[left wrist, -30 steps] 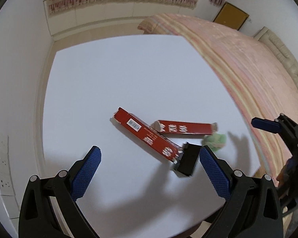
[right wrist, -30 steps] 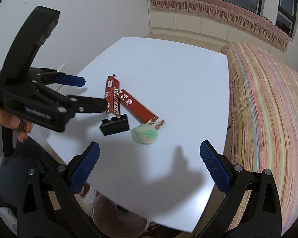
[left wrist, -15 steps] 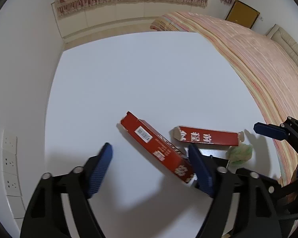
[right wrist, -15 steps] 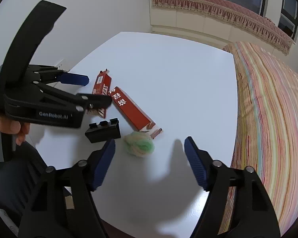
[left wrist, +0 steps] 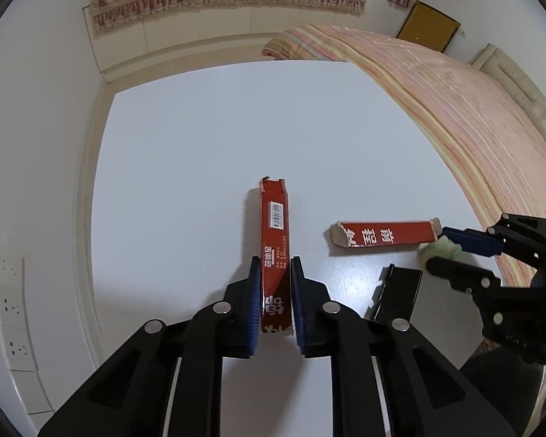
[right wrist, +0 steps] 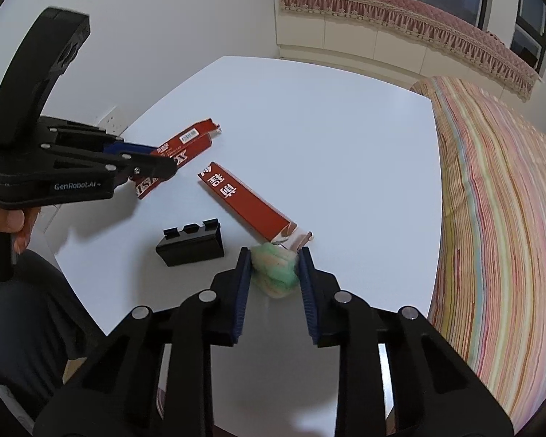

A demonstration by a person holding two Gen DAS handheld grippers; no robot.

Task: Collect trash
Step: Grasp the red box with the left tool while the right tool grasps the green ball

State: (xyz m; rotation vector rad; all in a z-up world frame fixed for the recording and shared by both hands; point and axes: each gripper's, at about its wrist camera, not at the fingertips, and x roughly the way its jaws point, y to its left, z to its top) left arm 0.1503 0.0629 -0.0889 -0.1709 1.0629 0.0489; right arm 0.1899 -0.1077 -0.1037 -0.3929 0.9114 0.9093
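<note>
While jaws clamp it, red carton [left wrist: 276,251] protrudes forward.

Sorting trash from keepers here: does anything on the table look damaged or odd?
Both red cartons look torn open: the one in the left tongs has a ragged far end, and the loose carton has flaps hanging open. The black holder looks intact.

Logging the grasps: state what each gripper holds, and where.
Left gripper clamps the long red cardboard box near its close end. Right gripper squeezes the crumpled green-white wad across its middle.
</note>
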